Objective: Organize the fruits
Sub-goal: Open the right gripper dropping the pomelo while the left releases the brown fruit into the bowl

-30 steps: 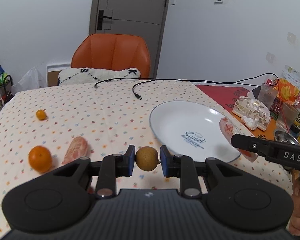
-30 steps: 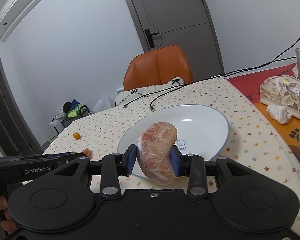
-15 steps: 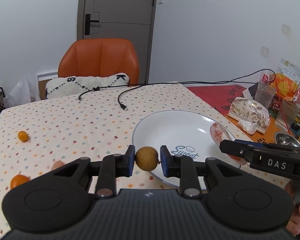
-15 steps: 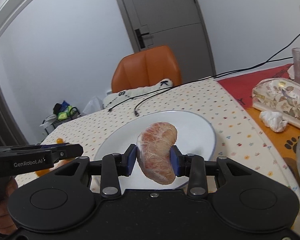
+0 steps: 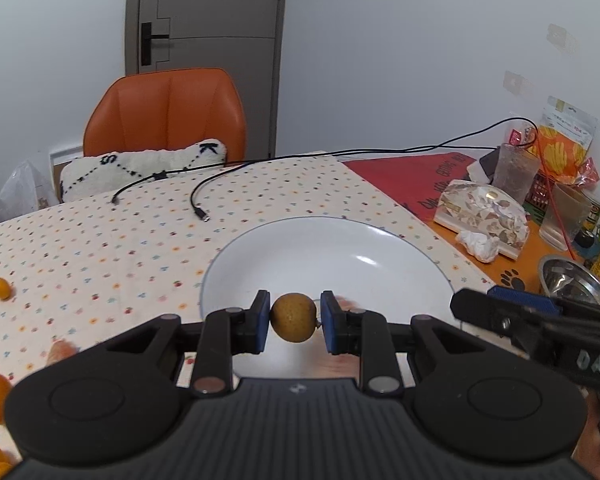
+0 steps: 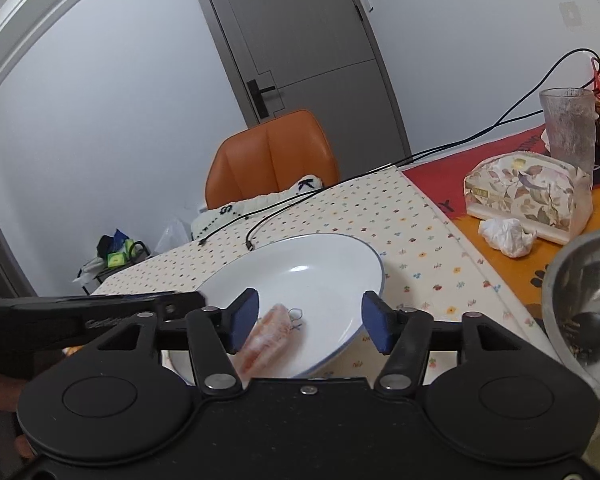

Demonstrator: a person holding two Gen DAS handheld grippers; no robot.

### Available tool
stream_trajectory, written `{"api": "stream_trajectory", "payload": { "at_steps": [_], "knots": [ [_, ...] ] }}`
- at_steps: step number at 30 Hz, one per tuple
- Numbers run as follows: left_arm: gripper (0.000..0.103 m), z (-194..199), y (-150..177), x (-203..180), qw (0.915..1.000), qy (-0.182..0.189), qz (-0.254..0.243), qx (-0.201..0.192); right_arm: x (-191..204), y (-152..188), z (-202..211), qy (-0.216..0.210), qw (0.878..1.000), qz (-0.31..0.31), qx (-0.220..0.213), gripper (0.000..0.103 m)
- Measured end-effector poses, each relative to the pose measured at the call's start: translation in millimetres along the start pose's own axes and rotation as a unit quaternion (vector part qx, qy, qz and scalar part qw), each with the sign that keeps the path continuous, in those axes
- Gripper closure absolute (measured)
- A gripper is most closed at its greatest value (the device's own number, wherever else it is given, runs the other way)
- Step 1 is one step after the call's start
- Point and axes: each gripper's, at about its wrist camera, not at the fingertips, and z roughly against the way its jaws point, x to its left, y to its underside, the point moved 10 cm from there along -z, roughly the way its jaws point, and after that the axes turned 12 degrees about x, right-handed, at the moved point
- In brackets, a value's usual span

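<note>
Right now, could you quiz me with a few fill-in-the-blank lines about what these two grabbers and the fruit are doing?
1. The left gripper is shut on a small round ____ fruit.
2. The right gripper has its jaws ____.
3. The pink peeled fruit segment lies on the white ____.
4. The chair behind the table is ____.

Missing words: brown; open; plate; orange

We see a table (image 5: 100, 248) spread with a cream cloth dotted with small coloured flowers, and on it a round white plate with a thin blue rim (image 5: 380, 240), two black cables (image 5: 198, 196) and small orange citrus fruits (image 5: 0, 288) near its left edge. At the right, a red-and-orange mat (image 6: 496, 256) carries a floral tissue box (image 6: 528, 196), a crumpled white tissue (image 6: 506, 236), a frosted tumbler (image 6: 570, 124) and a steel bowl (image 6: 580, 280).
</note>
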Motion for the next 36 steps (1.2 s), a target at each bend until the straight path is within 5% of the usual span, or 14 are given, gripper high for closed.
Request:
{"api": "stream_trajectory", "payload": {
  "at_steps": [7, 12, 17, 23, 36],
  "knots": [
    [0.077, 0, -5, -8, 1.0000, 0.003, -0.001, 0.000, -1, 3, 9, -0.004, 1.000, -0.004, -0.004, 0.036],
    [0.072, 8, -5, -4, 1.0000, -0.005, 0.001, -0.005, 0, 6, 13, -0.004, 1.000, -0.007, -0.008, 0.022],
    [0.040, 17, 0, 11, 0.9995, -0.009, 0.030, -0.005, -1, 4, 18, -0.004, 0.999, -0.027, -0.021, 0.000],
    [0.021, 35, 3, 32, 0.9982, -0.027, 0.049, -0.021, 4, 2, 20, 0.000, 0.999, -0.031, -0.025, 0.000],
    [0.011, 94, 15, 92, 0.9916, -0.058, 0.101, -0.056, 36, -2, 25, 0.018, 0.999, -0.007, -0.033, 0.000]
  ]
}}
